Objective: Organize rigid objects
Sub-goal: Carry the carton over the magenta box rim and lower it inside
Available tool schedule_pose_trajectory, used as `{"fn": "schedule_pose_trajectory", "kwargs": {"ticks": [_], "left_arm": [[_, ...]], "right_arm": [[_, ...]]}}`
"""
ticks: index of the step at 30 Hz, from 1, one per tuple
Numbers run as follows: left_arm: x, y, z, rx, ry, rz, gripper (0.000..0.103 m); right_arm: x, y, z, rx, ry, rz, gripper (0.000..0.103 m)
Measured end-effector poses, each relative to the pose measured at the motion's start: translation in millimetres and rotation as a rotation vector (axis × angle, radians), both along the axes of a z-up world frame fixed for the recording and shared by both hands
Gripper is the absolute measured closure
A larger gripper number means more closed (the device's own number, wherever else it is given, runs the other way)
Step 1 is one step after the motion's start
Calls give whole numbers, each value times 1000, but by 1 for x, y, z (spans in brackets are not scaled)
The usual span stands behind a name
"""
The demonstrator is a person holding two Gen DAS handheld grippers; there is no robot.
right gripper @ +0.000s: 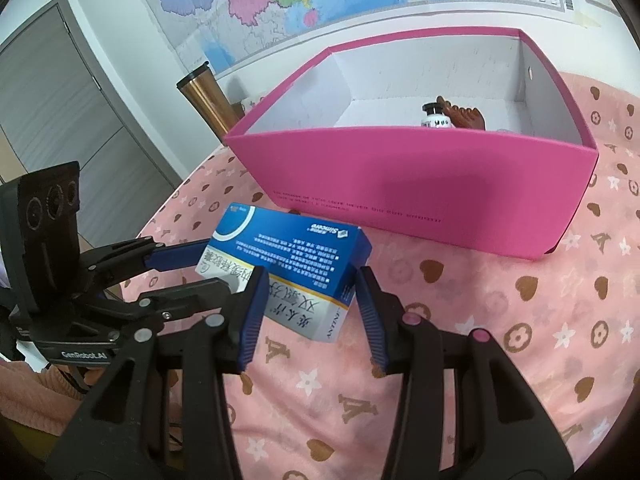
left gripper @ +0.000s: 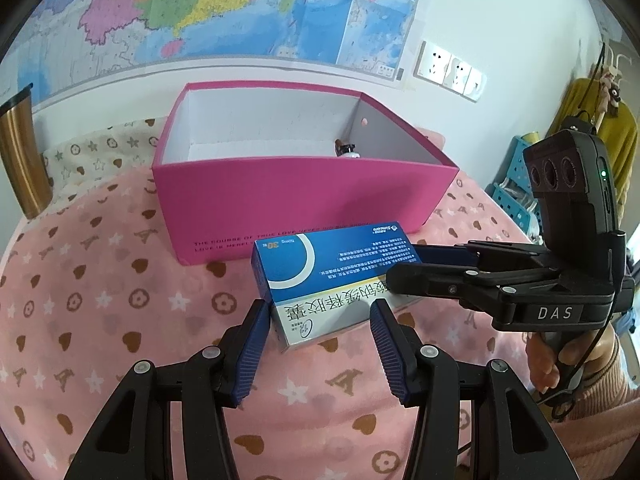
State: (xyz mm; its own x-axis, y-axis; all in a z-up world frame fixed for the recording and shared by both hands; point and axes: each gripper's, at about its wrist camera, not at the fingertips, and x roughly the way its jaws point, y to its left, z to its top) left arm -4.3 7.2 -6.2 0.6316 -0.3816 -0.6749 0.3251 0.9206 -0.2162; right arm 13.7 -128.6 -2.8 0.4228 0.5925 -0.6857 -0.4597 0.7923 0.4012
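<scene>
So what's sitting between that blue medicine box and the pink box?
Nothing: only bare pink tablecloth separates the medicine box from the pink box, clearest in the right wrist view.

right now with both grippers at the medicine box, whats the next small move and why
Probably lift the medicine box a little, both grippers rising together. Both the left gripper and the right gripper bracket it at different ends, and it sits low on the pink cloth just in front of the pink bin, whose near wall stands taller than the box. Whether the pads already press on it, I cannot tell.
</scene>
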Motion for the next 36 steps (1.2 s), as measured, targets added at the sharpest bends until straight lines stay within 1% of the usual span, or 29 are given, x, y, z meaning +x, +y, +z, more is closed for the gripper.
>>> {"fn": "schedule_pose_trajectory", "kwargs": {"ticks": [15,36], "left_arm": [[4,0,10,3,-28,0,51],[8,0,20,7,-62,7,51]], "right_arm": [[1,-2,13,2,-42,-7,55],[6,0,23,2,-81,-9,55]]}}
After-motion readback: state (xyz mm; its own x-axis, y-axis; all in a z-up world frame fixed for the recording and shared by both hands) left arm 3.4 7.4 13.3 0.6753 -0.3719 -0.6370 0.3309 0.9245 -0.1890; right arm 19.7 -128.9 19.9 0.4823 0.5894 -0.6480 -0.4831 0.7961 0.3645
